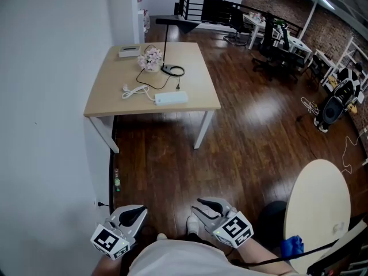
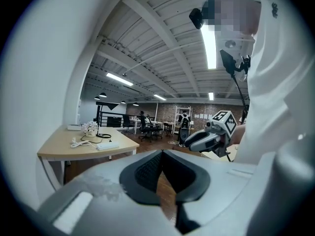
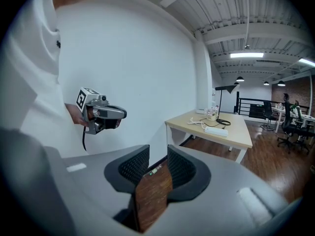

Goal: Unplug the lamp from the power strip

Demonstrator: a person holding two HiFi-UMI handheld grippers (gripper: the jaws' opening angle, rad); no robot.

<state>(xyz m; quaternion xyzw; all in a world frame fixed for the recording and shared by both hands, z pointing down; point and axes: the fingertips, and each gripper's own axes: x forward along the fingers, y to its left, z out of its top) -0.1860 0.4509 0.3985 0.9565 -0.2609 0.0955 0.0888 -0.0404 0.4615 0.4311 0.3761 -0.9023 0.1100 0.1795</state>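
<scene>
Both tongs are held at the body, well apart from the power strip [image 1: 171, 98].
- Left tongs [image 1: 137, 213]: shut, empty.
- Right tongs [image 1: 202, 206]: narrow gap, empty.
- The strip lies on the bench [image 1: 109, 79], with the lamp [image 1: 171, 69] just behind it. Whether the plug is seated is too small to tell.
- Risk: a tug on the cord may drag the unbraced strip off the near edge.
</scene>
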